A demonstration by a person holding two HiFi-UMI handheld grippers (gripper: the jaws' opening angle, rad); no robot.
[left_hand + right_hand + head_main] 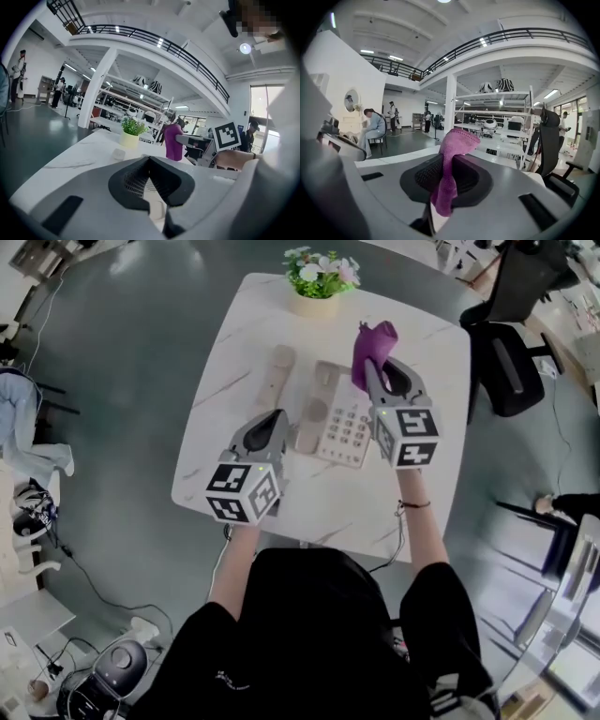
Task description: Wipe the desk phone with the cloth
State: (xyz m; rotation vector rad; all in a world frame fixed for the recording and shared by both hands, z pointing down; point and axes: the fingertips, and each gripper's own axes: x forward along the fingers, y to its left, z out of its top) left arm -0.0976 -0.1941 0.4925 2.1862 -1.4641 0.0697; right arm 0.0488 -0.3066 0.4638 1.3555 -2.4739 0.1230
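Observation:
A beige desk phone lies in the middle of the white marbled table. Its handset rests on the tabletop just left of the base. My right gripper hovers over the phone's far right corner, shut on a purple cloth that sticks up past the jaws. In the right gripper view the cloth hangs down between the dark pads. My left gripper is at the phone's near left side, beside the handset's near end, jaws shut with nothing seen between them. The cloth also shows in the left gripper view.
A pot of flowers stands at the table's far edge, also visible as the pot in the left gripper view. A black office chair sits right of the table. Grey floor surrounds it, with cables and gear at the left.

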